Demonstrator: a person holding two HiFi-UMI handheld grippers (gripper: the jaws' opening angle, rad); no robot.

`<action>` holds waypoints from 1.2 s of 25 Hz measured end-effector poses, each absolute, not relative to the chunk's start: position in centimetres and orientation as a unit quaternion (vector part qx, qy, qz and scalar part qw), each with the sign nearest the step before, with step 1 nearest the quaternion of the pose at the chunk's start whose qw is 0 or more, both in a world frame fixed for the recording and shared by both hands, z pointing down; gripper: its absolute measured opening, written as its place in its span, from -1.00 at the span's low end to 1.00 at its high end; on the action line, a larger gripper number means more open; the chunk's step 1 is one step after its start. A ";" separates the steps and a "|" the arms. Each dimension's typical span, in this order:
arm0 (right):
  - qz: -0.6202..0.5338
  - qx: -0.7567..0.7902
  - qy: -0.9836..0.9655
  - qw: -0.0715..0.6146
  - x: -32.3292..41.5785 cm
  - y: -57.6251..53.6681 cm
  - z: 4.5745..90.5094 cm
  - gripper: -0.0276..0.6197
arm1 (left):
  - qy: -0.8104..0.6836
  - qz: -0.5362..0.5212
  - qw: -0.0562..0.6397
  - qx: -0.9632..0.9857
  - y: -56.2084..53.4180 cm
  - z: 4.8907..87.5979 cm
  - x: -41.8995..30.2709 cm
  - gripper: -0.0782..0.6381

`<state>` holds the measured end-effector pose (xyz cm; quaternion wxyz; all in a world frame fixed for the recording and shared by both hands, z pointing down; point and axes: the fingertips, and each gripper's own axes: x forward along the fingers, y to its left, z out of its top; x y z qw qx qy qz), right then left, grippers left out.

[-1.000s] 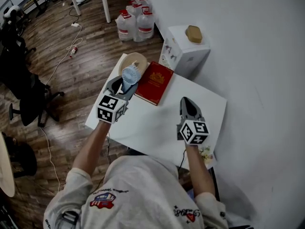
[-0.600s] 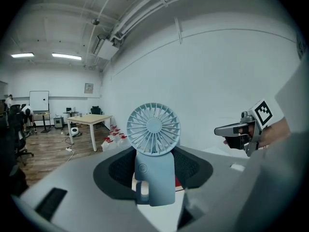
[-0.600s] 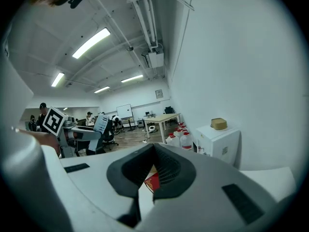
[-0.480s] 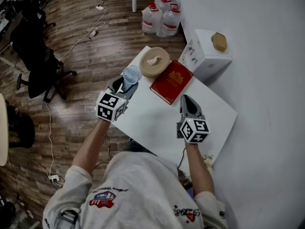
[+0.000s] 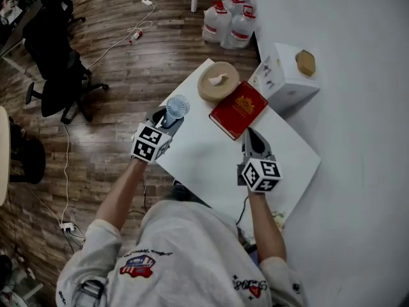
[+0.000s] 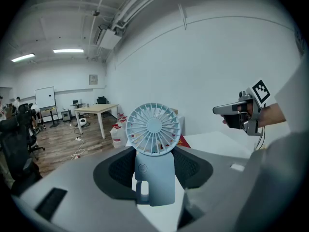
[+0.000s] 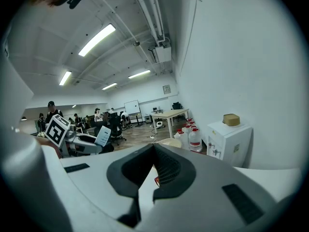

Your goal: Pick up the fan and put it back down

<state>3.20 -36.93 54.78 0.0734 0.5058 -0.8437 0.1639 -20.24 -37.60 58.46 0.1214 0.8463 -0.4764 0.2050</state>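
The pale blue hand fan (image 6: pixel 153 129) stands upright with my left gripper (image 6: pixel 153 153) shut on its handle, round grille above the jaws. In the head view the fan (image 5: pixel 177 106) and left gripper (image 5: pixel 167 119) hang over the left edge of the white table (image 5: pixel 204 162); whether the fan touches the top I cannot tell. My right gripper (image 5: pixel 251 136) is shut with nothing in it, over the table just below the red book (image 5: pixel 238 109). In the right gripper view its jaws (image 7: pixel 154 146) meet at the tips, and the fan (image 7: pixel 103 135) shows at the left.
A round wooden dish (image 5: pixel 218 82) holding a small white thing sits at the table's far corner beside the book. A white cabinet (image 5: pixel 284 82) with a brown object (image 5: pixel 305 62) stands against the wall, water bottles (image 5: pixel 230 21) beyond it. An office chair (image 5: pixel 61 75) stands left.
My left gripper has carried the fan away from the book and the dish, leftward to the table's edge and lower. The right gripper now sits closer to the book.
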 end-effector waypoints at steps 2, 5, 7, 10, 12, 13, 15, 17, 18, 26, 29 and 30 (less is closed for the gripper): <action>0.165 0.507 -0.842 0.074 3.3 -36.7 55.0 -0.94 | -0.473 0.215 0.131 0.845 -37.2 59.6 -20.2 -0.18; 0.167 0.511 -0.840 0.075 3.7 -36.5 55.3 -0.94 | -0.464 0.235 0.136 0.843 -36.9 61.5 -20.1 -0.18; 0.169 0.514 -0.838 0.076 3.9 -36.4 55.4 -0.94 | -0.458 0.253 0.139 0.840 -36.6 63.3 -20.3 -0.18; 0.169 0.518 -0.835 0.078 4.4 -36.0 55.6 -0.94 | -0.452 0.281 0.156 0.832 -35.9 66.1 -20.7 -0.18; 0.170 0.522 -0.832 0.079 4.7 -35.7 55.5 -0.94 | -0.450 0.289 0.173 0.827 -35.4 68.0 -21.2 -0.18; 0.170 0.524 -0.831 0.079 4.9 -35.5 55.4 -0.94 | -0.450 0.292 0.182 0.824 -35.2 68.8 -21.4 -0.18; 0.170 0.528 -0.828 0.078 5.3 -35.2 55.2 -0.94 | -0.449 0.301 0.199 0.817 -34.7 70.6 -21.8 -0.18; 0.171 0.533 -0.825 0.077 5.8 -34.9 55.1 -0.94 | -0.446 0.316 0.210 0.811 -34.3 72.2 -22.2 -0.18; 0.173 0.535 -0.823 0.077 6.0 -34.8 55.1 -0.94 | -0.443 0.325 0.215 0.807 -34.0 73.0 -22.3 -0.18; 0.179 0.554 -0.809 0.077 7.7 -33.8 55.7 -0.94 | -0.426 0.389 0.232 0.783 -32.7 78.1 -23.4 -0.18; 0.180 0.561 -0.804 0.076 8.4 -33.5 55.9 -0.94 | -0.427 0.403 0.229 0.776 -32.8 79.3 -23.7 -0.18; 0.180 0.563 -0.803 0.077 8.6 -33.3 55.9 -0.94 | -0.427 0.408 0.233 0.773 -32.6 79.7 -23.8 -0.18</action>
